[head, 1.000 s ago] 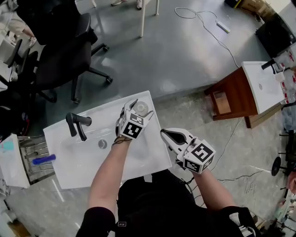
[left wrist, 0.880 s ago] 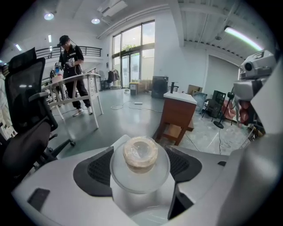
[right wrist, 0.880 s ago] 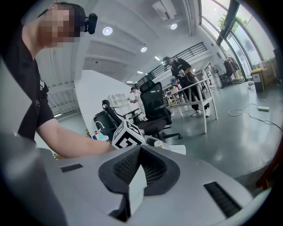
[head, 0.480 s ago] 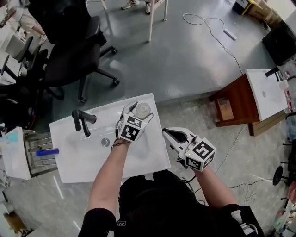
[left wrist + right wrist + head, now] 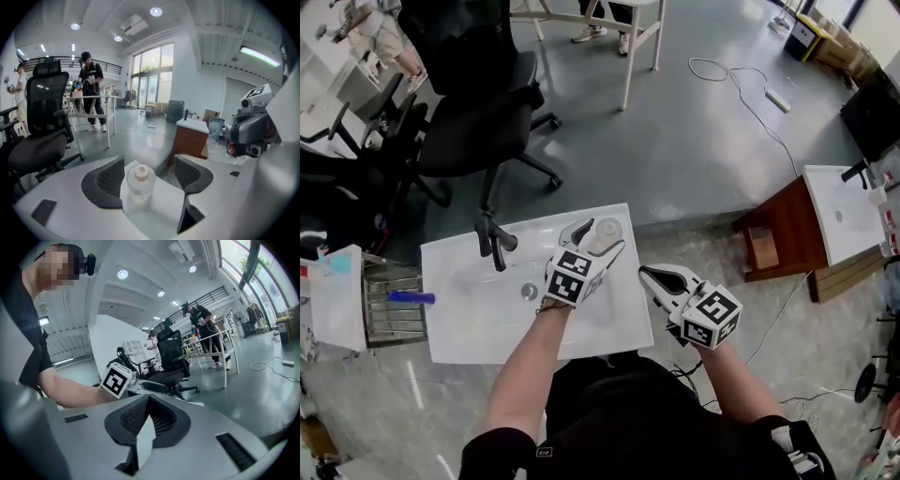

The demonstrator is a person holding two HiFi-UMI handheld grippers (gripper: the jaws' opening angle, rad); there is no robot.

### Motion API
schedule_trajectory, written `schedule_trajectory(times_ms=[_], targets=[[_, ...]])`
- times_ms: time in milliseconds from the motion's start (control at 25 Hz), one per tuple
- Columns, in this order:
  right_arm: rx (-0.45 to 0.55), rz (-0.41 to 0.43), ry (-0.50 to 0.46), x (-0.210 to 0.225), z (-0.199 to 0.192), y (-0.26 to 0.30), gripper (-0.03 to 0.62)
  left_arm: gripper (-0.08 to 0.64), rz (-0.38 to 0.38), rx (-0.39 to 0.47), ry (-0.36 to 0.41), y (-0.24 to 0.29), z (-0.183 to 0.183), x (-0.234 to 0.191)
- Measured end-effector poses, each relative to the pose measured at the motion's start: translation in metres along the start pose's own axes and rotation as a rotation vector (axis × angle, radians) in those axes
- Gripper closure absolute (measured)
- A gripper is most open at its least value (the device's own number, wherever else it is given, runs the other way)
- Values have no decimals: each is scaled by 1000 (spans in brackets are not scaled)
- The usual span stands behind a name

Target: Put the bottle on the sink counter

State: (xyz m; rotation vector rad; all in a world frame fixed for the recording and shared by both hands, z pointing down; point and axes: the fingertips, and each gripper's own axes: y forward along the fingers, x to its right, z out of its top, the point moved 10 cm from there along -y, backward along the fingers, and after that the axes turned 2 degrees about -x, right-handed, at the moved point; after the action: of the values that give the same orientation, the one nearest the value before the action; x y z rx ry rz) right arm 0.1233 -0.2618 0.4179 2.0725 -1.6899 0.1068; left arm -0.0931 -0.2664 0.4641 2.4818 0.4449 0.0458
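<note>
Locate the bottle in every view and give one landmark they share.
Head view: bottle right of centre, at the far right corner of the sink counter, between the jaws of the left tool.
Left gripper view: bottle low centre, between the open jaws.
Right gripper view: not in it.
Shared landmark: black office chair.

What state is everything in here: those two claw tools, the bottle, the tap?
Left gripper: open, jaws apart on either side of the bottle.
Right gripper: shut, empty, held off the sink's right edge.
Bottle: upright on the sink counter, capped.
Faucet: no water visibly running.
</note>
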Motion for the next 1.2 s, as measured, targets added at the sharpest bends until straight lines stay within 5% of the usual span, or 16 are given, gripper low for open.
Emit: schedule_trajectory(times_ms=[320,360,440,800,1200], targets=[[27,-2,-1,-31,18,14,578,232,50,130,46,-85,15,9],[29,3,-10,-38,20,18,578,254,65,136,53,-98,14,8],[38,10,-29,-52,25,26,578,408,108,169,53,-124,9,2],[25,13,-115,-120,27,49,578,505,192,289,-12,-215,-28,-15],[37,-13,-78,-152,14,34,578,554,210,354,-149,-273,-57,-16]])
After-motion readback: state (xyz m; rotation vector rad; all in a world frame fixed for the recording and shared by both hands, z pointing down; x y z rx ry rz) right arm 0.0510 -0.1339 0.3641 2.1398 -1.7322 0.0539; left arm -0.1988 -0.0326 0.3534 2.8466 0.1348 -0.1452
